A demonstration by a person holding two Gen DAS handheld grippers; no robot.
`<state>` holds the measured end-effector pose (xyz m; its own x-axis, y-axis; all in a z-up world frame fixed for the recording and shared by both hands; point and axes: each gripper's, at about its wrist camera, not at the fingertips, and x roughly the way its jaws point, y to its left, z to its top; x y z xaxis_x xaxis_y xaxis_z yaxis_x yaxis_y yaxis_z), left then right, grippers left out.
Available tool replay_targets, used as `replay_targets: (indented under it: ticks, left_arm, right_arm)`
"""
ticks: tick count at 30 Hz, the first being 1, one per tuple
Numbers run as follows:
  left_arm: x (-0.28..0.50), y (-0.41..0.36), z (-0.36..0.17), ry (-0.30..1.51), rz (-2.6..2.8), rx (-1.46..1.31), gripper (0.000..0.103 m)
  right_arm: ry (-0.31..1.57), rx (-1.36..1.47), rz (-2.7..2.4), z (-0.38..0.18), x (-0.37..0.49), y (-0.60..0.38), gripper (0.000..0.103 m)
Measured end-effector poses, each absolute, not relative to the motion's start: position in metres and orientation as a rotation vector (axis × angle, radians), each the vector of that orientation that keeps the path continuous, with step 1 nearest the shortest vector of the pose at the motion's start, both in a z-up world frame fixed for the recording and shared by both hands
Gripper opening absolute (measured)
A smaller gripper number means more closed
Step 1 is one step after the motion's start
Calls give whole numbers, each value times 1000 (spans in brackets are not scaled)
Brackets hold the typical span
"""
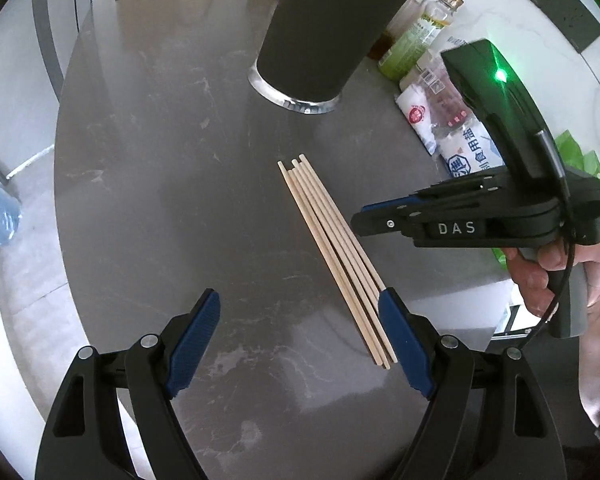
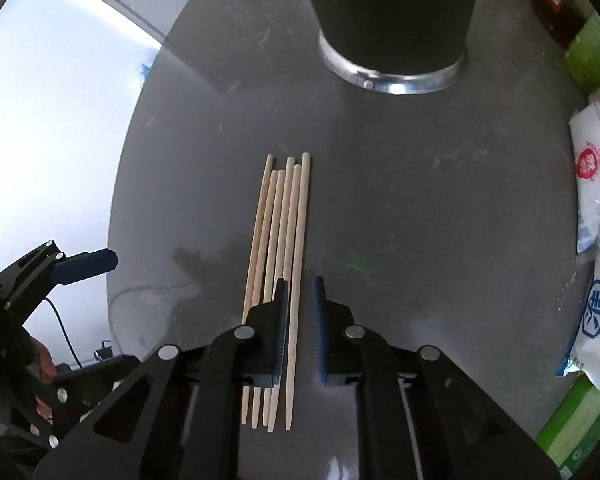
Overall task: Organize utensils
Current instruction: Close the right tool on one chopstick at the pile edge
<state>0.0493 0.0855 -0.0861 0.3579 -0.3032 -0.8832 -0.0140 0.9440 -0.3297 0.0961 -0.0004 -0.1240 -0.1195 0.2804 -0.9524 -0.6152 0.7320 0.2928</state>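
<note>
"DAS" is printed on the right tongs (image 1: 364, 216). The wooden chopsticks (image 2: 278, 248) lie bundled on the grey tabletop (image 2: 420, 220); the right tongs, slightly parted, straddle one, while the left tongs (image 1: 300, 332), spread wide, grip nothing.

Your left camera looks down from above the desk (image 1: 148, 200), forward over its claw (image 1: 300, 332), with the chopsticks (image 1: 332, 256) slanting at its right. Your right camera sits lower and closer, looking straight along the same chopsticks (image 2: 278, 240). Both views share the desk (image 2: 420, 200), the dark cup (image 1: 324, 36) (image 2: 392, 12) behind, and the salt bags (image 1: 452, 132) (image 2: 596, 184).
</note>
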Motion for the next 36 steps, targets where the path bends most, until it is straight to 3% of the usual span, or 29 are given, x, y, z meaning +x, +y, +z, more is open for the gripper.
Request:
replay_targets:
  ticks: [19,28,36]
  left_arm:
    - [52,91,-103,1230,-185,-372,79]
    - [53,89,-105,1241,-186,-374,79]
    - [55,93,-109,1267,-139,-410,79]
  right_arm:
    - [1548,-432,671,-135,101,37,12]
    - [1534,-564,560,-137,95,69,6]
    - [1548,-522,572,-137,97,66,5]
